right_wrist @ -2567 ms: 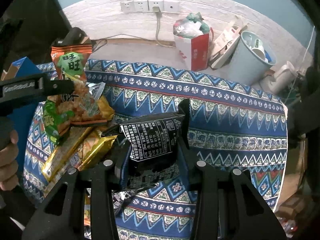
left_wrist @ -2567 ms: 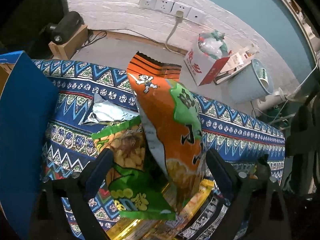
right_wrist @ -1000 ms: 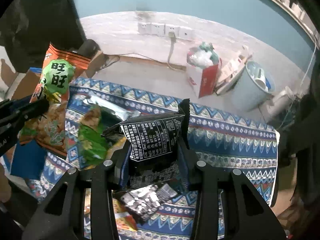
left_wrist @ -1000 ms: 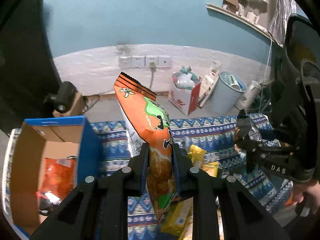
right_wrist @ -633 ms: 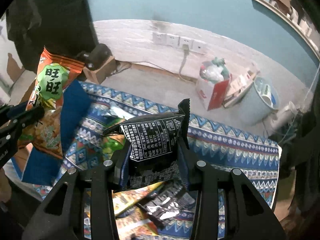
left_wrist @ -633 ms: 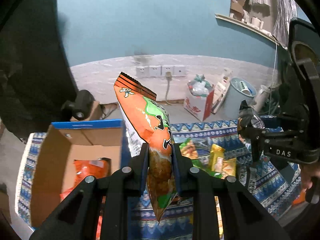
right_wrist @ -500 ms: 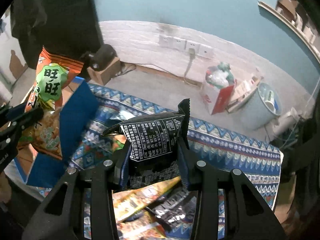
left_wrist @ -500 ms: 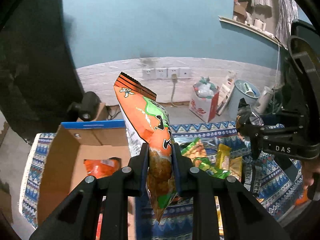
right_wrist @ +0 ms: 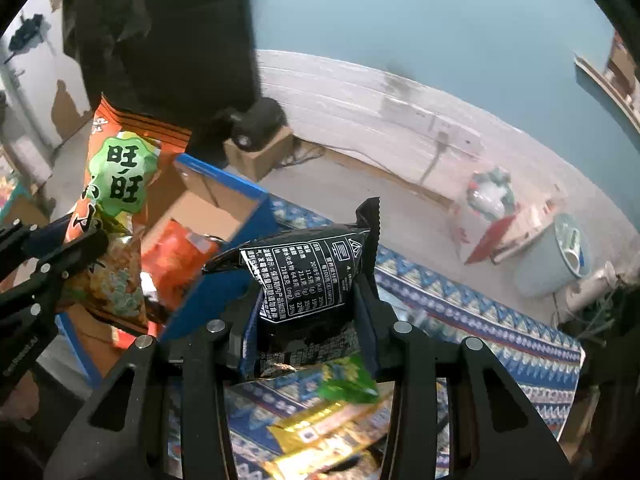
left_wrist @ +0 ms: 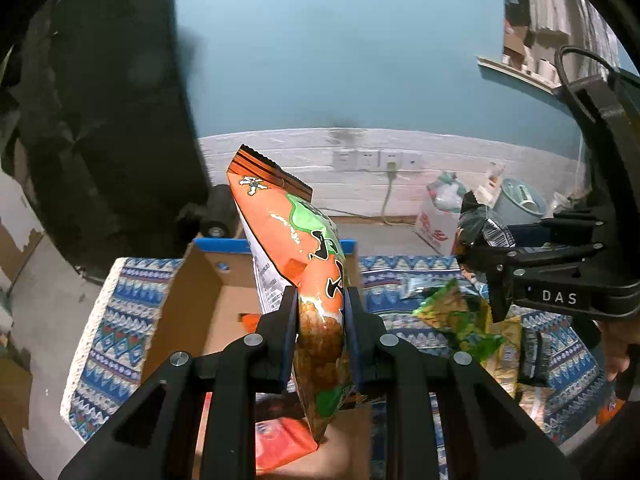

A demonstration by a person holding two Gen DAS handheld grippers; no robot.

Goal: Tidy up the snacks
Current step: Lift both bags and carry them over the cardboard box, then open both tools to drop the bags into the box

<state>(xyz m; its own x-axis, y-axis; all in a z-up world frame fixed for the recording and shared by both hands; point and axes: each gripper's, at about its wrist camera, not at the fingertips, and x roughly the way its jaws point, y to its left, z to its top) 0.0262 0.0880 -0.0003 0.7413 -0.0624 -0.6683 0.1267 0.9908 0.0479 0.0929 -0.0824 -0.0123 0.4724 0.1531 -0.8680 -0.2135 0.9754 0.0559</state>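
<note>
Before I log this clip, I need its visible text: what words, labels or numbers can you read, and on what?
"DAS": right gripper, on its body.
"旺旺": orange snack bag, on the green patch.
Nutrition table and small print: black snack packet, too small to read reliably.
Red characters: white box by the wall, blurred.

Open-topped cardboard box [left_wrist: 188, 280] clear from above; red packet [left_wrist: 280, 440] on its floor, blue wall [right_wrist: 240, 216] between box and snack pile [right_wrist: 328, 420].

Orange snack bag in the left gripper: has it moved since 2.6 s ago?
Yes. The orange snack bag went from above the patterned cloth to above the open cardboard box.
</note>
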